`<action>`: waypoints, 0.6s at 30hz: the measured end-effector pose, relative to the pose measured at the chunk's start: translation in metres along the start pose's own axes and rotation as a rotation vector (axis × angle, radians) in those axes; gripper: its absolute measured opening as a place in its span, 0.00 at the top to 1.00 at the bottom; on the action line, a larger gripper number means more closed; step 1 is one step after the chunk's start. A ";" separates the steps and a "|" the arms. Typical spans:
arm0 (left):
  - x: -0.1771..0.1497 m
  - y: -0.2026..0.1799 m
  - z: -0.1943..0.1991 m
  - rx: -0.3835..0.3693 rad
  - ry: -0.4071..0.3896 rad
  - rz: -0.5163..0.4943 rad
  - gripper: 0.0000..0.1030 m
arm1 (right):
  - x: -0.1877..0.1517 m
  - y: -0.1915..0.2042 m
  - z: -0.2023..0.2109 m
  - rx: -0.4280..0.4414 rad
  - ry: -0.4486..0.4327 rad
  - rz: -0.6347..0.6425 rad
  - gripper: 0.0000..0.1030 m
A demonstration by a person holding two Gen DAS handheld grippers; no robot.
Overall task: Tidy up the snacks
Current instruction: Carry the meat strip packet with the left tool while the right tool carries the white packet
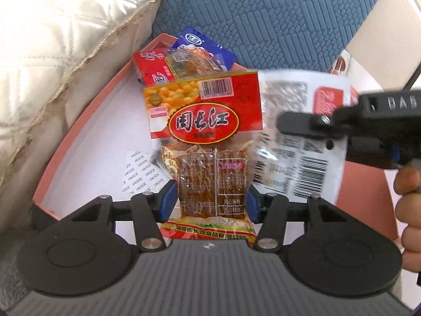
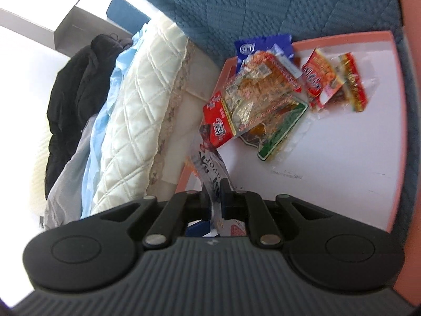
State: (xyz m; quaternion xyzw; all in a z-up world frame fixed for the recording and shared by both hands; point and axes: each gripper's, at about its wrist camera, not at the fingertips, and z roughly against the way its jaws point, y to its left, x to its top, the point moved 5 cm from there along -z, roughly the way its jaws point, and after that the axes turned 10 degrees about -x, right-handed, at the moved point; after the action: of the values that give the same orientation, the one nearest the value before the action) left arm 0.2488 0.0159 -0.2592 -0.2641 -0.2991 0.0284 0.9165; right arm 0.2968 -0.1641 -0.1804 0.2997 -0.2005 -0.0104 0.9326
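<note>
The left gripper is clamped on a red-topped tofu snack packet, its blue pads pressing the clear lower half of the pack from either side, so the packet stands up between the fingers above a shallow pink-rimmed box with a white floor. The right gripper is squeezed tight on a thin white-and-clear snack pouch, seen edge-on in its own camera; in the left wrist view the same pouch hangs blurred just right of the tofu packet, barcode side showing, with the right gripper reaching in from the right edge and the person's hand behind it. Inside the box, a pile sits at the far corner — a blue sachet at the back, a red packet leaning on the rim, and a large clear pack with a green corner lying across them. Just beside that pile, apart from it on the white floor, lie two small red-and-yellow packets. A printed paper sheet lies on the box floor beneath the left gripper. The box rests on a blue textured cushion, with a cream quilted blanket against its rim and a black garment beyond.
</note>
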 end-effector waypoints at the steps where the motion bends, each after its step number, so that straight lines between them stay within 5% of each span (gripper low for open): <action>1: 0.000 0.000 0.001 0.000 -0.003 0.006 0.43 | -0.001 -0.001 0.005 -0.019 -0.014 0.001 0.93; 18: -0.003 -0.038 0.043 0.025 -0.032 -0.040 0.43 | -0.035 -0.001 0.058 -0.298 -0.157 0.139 0.96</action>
State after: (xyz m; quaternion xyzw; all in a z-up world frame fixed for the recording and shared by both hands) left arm 0.2184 0.0024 -0.2121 -0.2461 -0.3186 0.0180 0.9152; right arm 0.2432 -0.1923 -0.1509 0.1418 -0.2890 0.0011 0.9468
